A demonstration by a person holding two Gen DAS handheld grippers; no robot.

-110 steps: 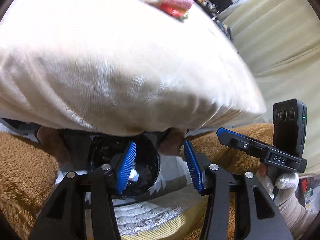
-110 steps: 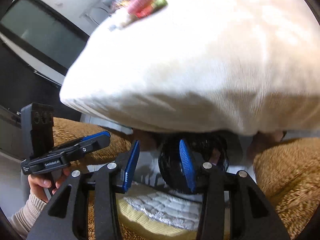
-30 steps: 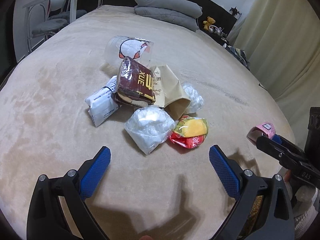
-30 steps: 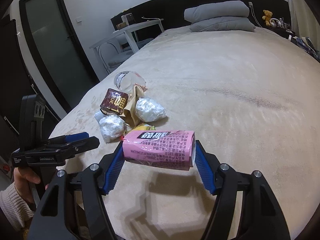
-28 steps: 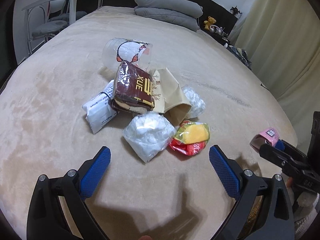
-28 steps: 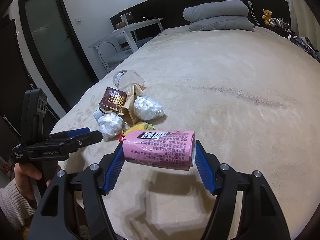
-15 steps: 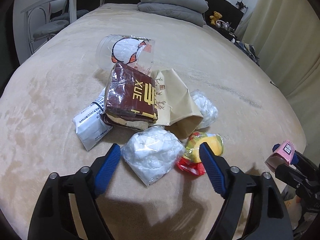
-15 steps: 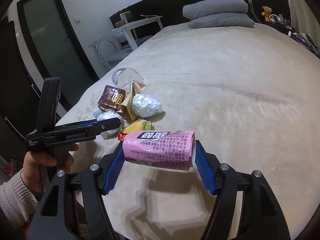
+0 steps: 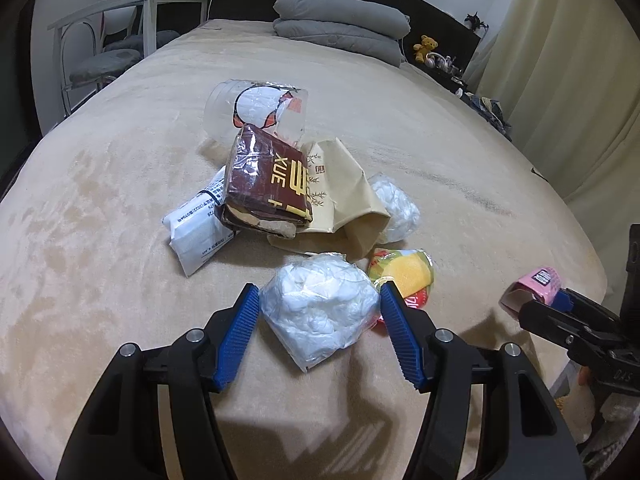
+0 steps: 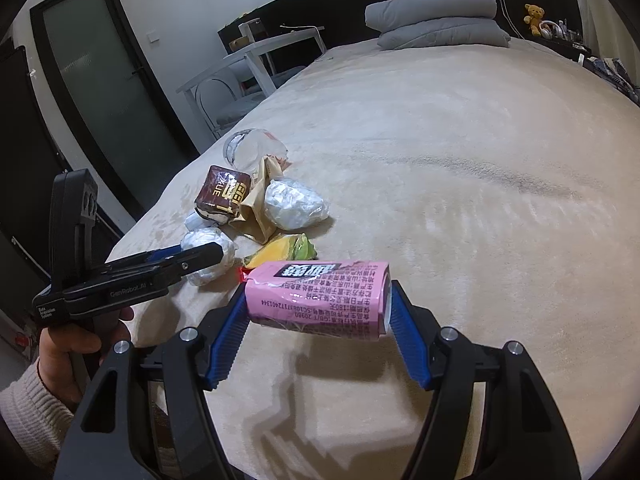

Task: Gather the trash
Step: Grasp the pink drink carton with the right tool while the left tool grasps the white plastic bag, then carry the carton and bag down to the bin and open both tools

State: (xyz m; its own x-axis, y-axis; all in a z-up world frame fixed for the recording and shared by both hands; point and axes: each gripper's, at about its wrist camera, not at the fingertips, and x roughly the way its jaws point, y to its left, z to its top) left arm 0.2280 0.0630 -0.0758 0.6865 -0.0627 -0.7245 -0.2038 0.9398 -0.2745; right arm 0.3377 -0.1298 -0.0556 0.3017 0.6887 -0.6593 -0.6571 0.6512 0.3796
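Observation:
A crumpled white plastic bag point(image 9: 320, 312) lies on the beige bed point(image 9: 100, 280), nearest of a trash pile. My left gripper point(image 9: 319, 300) straddles it with jaws closing; the blue pads stand right at its two sides, and no squeeze shows. The left gripper point(image 10: 200, 256) also appears in the right wrist view, beside the bag point(image 10: 208, 248). My right gripper point(image 10: 316, 300) is shut on a pink drink carton point(image 10: 316, 300), held crosswise above the bed. In the left wrist view that carton point(image 9: 536, 284) shows at the far right.
Behind the bag lie a yellow-red wrapper point(image 9: 404, 276), tan paper bag point(image 9: 344, 196), brown snack pack point(image 9: 268, 184), white packet point(image 9: 196, 228), another white bag point(image 9: 394, 204) and a clear cup point(image 9: 256, 108). Grey pillows point(image 9: 340, 16) sit far back; a desk and chair point(image 9: 120, 12) stand left.
The left gripper has moved forward over the pile and its jaws have narrowed from wide open to around the white bag. The right gripper holds the pink carton still.

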